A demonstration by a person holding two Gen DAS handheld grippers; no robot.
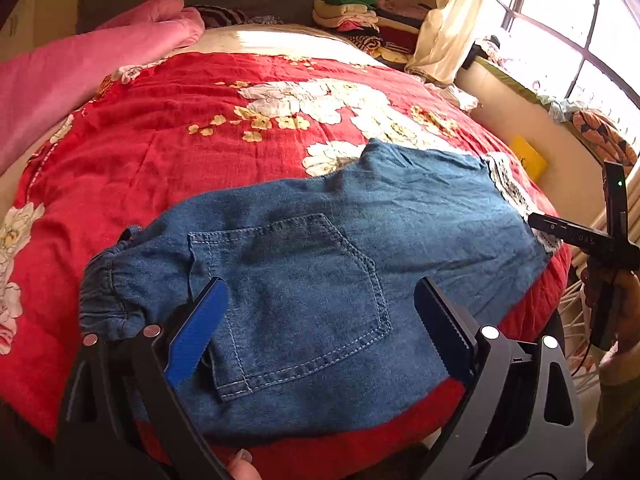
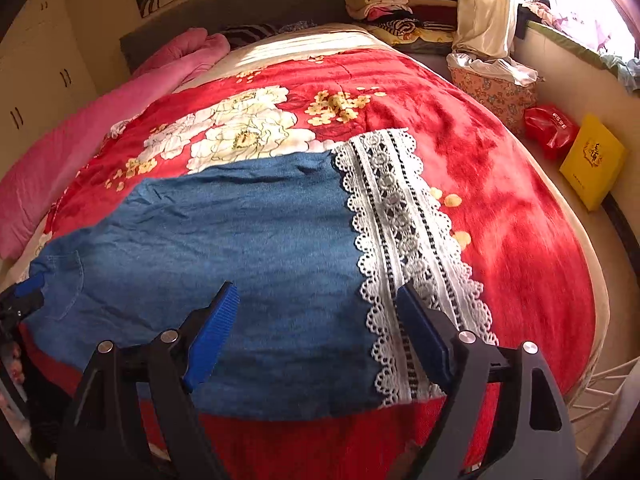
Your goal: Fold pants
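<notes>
Blue denim pants point(image 1: 320, 248) lie flat on the red flowered bedspread point(image 1: 180, 120), legs stacked, back pocket point(image 1: 296, 300) up, elastic waist point(image 1: 104, 300) at the left. Their white lace cuff point(image 2: 404, 240) lies at the right end; the denim point(image 2: 224, 240) spreads to its left. My left gripper point(image 1: 320, 300) is open and empty, hovering over the pocket area. My right gripper point(image 2: 316, 308) is open and empty, hovering over the leg near the lace cuff. The right gripper's body also shows in the left wrist view point(image 1: 592, 236).
A pink quilt point(image 1: 80, 64) lies along the bed's left side. Stacked folded clothes point(image 1: 360, 16) sit at the head of the bed. A fabric basket point(image 2: 492, 88), red bag point(image 2: 548, 128) and yellow box point(image 2: 592, 160) stand on the floor at the right, under the window.
</notes>
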